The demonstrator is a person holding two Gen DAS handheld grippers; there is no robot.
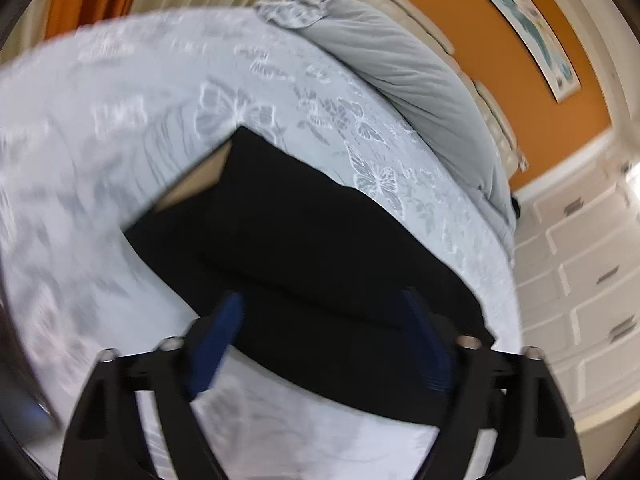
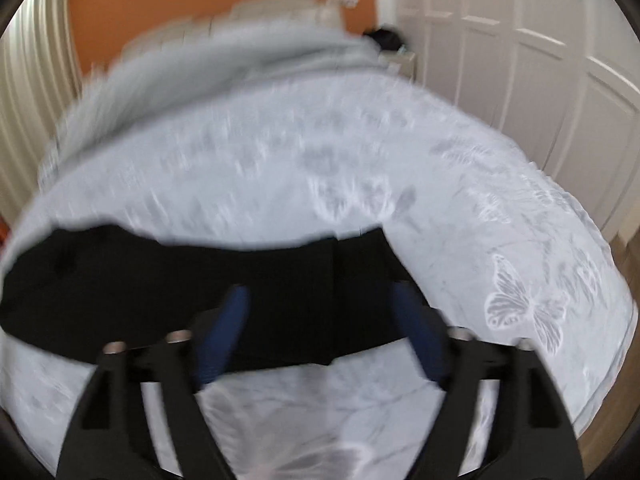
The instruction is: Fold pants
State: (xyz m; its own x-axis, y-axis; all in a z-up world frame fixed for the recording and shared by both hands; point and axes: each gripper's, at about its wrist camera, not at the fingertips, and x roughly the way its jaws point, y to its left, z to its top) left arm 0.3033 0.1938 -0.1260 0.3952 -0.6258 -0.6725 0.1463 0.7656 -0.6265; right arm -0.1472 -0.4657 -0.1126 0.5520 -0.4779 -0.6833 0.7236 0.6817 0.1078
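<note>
Pants point(image 1: 304, 240), black and folded flat, lie on butterfly-printed bedspread point(image 1: 120, 120); left gripper point(image 1: 320, 312) and right gripper point(image 2: 320, 304) gape wide, empty.

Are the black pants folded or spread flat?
Folded: the black pants lie doubled on the bed, one layer's edge visible across another.

Black pants point(image 1: 304, 240) – folded, flat on bedspread point(image 1: 140, 100)

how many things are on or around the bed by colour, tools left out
black: 1, the folded pants lying on the bed
pale grey: 2, the butterfly-print bedspread and the plain duvet bunched by the headboard
tan: 1, a flat piece poking out from under the pants, too blurred to name
white: 1, the framed picture on the orange wall
total: 5
</note>
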